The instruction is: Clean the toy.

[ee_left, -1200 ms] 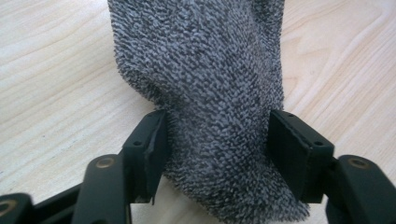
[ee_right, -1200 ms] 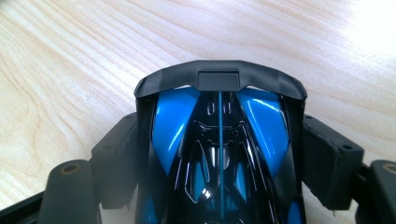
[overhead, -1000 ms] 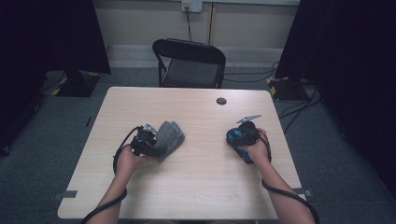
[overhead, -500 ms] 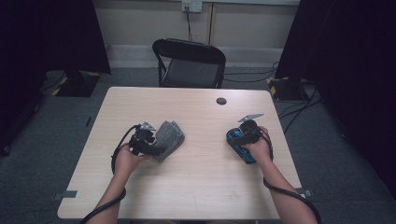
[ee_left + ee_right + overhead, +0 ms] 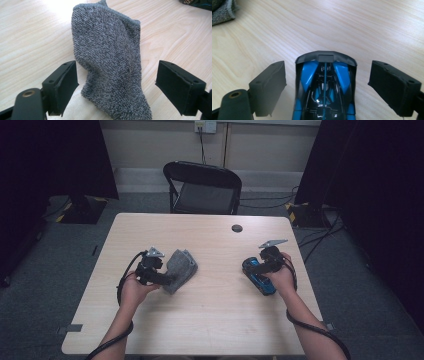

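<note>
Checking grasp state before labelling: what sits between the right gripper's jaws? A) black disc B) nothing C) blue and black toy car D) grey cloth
C: in the right gripper view the blue and black toy car lies between the open jaws of the right gripper, with a gap on each side; the grey cloth lies between the jaws of the left gripper.

Both grippers' fingers (image 5: 62, 85) wide apart

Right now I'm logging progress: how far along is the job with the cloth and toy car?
Early. Both grippers are placed: the left gripper straddles the grey cloth, the right gripper straddles the blue toy car. Each stands open with gaps showing, so neither thing is grasped. Closing and any wiping look still to come.
</note>
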### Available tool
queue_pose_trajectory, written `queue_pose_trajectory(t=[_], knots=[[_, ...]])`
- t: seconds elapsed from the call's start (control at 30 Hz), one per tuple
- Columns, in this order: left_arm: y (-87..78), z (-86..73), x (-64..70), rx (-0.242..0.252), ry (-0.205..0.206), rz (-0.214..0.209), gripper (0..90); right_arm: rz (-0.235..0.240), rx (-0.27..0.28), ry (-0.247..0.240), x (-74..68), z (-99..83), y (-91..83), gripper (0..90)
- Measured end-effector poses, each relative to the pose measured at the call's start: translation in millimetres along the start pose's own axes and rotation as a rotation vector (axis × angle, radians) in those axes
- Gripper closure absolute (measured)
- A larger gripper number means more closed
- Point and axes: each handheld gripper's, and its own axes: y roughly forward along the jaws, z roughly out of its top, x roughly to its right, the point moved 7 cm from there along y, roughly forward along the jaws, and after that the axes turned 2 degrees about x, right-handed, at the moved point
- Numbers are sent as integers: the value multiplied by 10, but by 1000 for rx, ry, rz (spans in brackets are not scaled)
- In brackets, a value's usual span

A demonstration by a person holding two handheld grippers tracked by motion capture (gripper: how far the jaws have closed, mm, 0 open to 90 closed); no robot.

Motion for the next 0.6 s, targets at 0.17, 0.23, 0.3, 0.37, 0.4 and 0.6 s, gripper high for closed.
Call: queue_pose_trajectory(t=[0.17,0.23,0.3,0.37,0.4,0.6], knots=[[-27,0,21,4,0,-8,159,25,8,-11,-94,41,-33,134],[-42,9,31,11,3,-11,159,34,19,-14,-133,73,-59,134],[-60,16,47,9,11,-10,159,43,24,-17,-172,93,-78,134],[-69,23,65,14,10,-13,159,46,24,-24,-211,104,-96,134],[-73,24,72,13,12,-14,159,52,28,-30,-231,112,-104,135],[-88,55,135,21,26,-40,161,65,38,-47,-315,141,-149,135]])
